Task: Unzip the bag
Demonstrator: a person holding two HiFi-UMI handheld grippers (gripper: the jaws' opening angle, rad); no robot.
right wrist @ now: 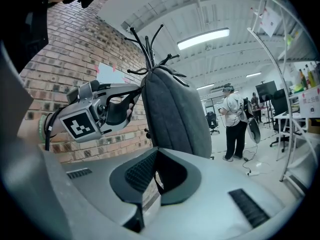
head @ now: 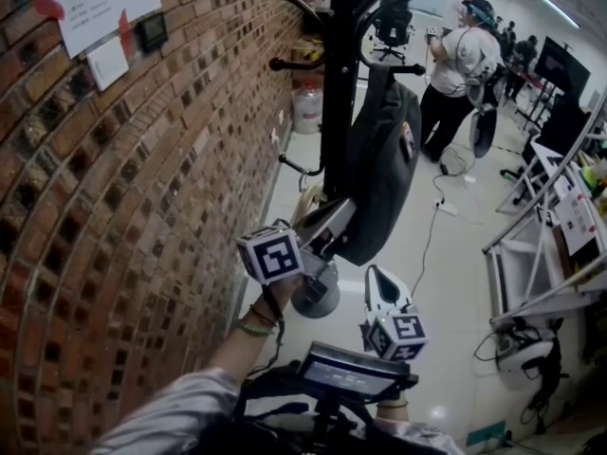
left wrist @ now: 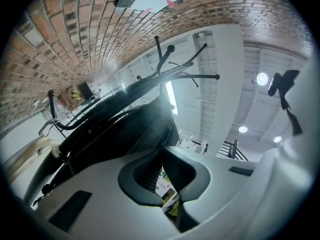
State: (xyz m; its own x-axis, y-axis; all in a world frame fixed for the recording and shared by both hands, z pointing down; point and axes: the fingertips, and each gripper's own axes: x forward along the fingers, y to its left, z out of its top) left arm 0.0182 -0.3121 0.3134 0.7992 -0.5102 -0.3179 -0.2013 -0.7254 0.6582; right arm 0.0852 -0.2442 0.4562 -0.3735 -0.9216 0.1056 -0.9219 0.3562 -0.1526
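Observation:
A dark grey backpack (head: 384, 159) hangs on a black coat rack (head: 341, 64) beside the brick wall. My left gripper (head: 347, 209) reaches up to the bag's lower left edge. In the right gripper view, the left gripper (right wrist: 137, 91) has its tips closed against the backpack's (right wrist: 175, 114) side seam. In the left gripper view the jaws meet at the bag's (left wrist: 125, 134) dark fabric. My right gripper (head: 373, 273) is below the bag, apart from it, jaws together and holding nothing. No zipper pull is visible.
The brick wall (head: 114, 207) runs along the left. The rack's round base (head: 318, 297) stands on the pale floor. A person (head: 460, 64) stands further back. A white metal frame (head: 541, 235) and a floor cable (head: 427, 226) lie to the right.

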